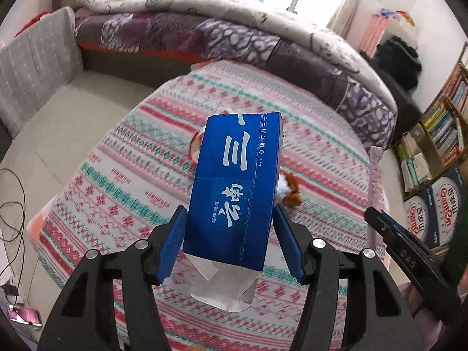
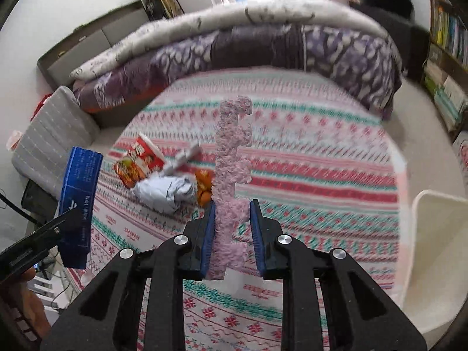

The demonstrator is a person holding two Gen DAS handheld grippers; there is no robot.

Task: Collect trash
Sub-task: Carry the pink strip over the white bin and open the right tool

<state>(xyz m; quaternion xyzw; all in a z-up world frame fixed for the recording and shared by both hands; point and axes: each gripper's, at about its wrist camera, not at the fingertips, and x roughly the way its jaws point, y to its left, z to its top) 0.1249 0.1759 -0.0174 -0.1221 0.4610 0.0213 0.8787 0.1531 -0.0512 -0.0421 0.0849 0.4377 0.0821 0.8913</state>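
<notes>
Both grippers loaded, nothing binned yet as far as the views show.

Left gripper (image 1: pixel 231 234): fingers closed on the sides of a blue carton (image 1: pixel 234 187), glossy printed cardboard with white characters, rectangular. Its near end flaps hang open, showing grey-white inner board. Carton is lifted, centre of the left wrist view; in the right wrist view it appears at left edge.

Right gripper (image 2: pixel 232 231): a pink foam strip (image 2: pixel 232 158) stands upright between the fingers. Rough, crumbly texture, notched edge with jigsaw-like tabs. The left finger touches it; a small gap shows at the right finger, so grip looks partial, cannot tell if it is firmly pinched. View is motion-blurred.

Left on the round table (image 2: pixel 321 175), covered in a striped pink, red and teal patterned cloth, centre-left of the right wrist view:
- red snack packet (image 2: pixel 140 161), shiny printed film, crumpled
- crumpled silvery-grey wrapper (image 2: pixel 163 191), wadded
- orange peel (image 2: pixel 203 188), just beside the wrapper
- a pale stick-like scrap (image 2: pixel 184 158), too blurred to name

White plastic bin (image 2: pixel 433 234) at right edge, beside the table; judged the likely drop point.

Judgement: roughly mid-task. Two items picked, about four remaining.
</notes>
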